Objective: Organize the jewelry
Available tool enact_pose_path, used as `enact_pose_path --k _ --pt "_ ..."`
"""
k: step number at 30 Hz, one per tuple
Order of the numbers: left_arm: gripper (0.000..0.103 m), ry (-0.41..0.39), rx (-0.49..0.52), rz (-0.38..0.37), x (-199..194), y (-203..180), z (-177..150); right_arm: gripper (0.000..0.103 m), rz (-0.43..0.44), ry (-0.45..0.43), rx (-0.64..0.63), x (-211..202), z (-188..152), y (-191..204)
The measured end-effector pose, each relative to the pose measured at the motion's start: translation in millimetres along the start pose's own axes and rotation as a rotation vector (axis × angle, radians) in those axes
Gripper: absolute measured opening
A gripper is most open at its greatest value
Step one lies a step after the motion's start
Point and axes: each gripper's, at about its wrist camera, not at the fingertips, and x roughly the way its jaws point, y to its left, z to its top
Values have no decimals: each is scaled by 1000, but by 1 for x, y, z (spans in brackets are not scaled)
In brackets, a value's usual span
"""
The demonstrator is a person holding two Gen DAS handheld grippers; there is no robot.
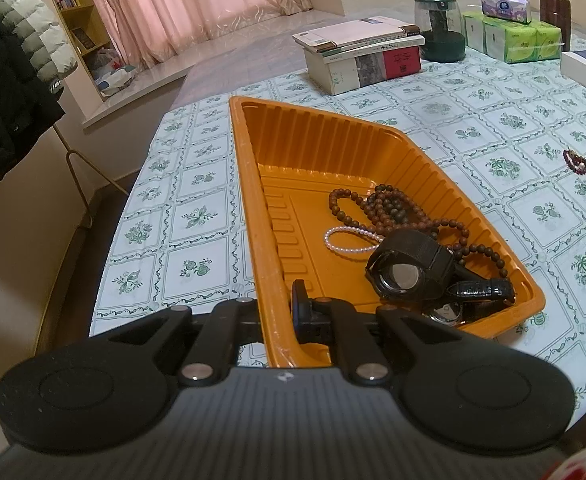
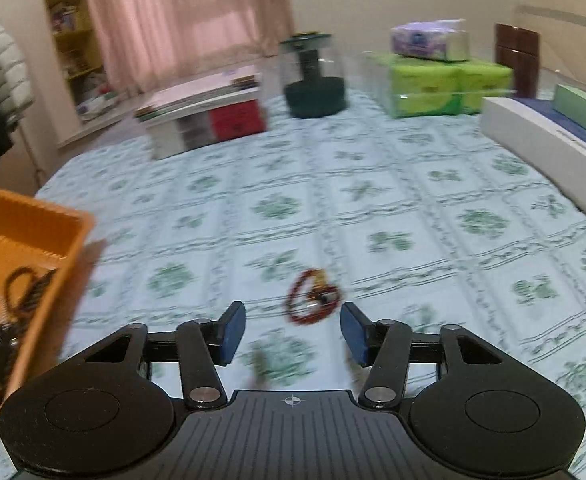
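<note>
Nearest the left wrist camera, the left gripper (image 1: 279, 312) has its jaws closed narrow on the near-left rim of the orange tray (image 1: 253, 208), one finger (image 1: 299, 298) inside the wall and the other outside it. That tray lies on the bench (image 1: 197, 216), covered in a pale green floral cloth, and its long axis runs away from the camera, from the near right corner toward the far left.

Heaped at the tray's near end are a long string of brown wooden beads (image 1: 389, 210), a small pearl bracelet (image 1: 349, 240) lying flat just left of it, and a black watch (image 1: 409, 268) tipped on its side with its round back facing the camera; its strap (image 1: 481, 289) points right along the near wall.

From the right wrist view, which is motion-blurred, the right gripper (image 2: 293, 330) hovers above the cloth with its jaws wide and nothing between them. A dark red bead bracelet (image 2: 311, 298) lies on the bench just ahead of the fingertips, well apart from the tray at the left edge. Blur hides its details, though something metallic appears to lie within the loop.

Farther back stand stacked books (image 1: 363, 54), a dark green jar (image 1: 439, 28) and packs of tissues (image 1: 511, 38).
</note>
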Motion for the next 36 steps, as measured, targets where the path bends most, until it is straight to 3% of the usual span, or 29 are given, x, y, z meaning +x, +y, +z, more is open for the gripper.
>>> enact_pose_path --k 9,17,24,36 --pt "7 4 -1 1 0 2 -1 28 -26 33 -92 27 2 -3" --pt "7 6 -2 1 0 3 -1 20 -41 37 -180 48 -1 7" --pt "7 5 -2 1 0 3 -1 1 -56 38 -268 45 -4 18" --pt "7 5 -2 1 0 2 -1 0 -34 -40 -213 7 4 18"
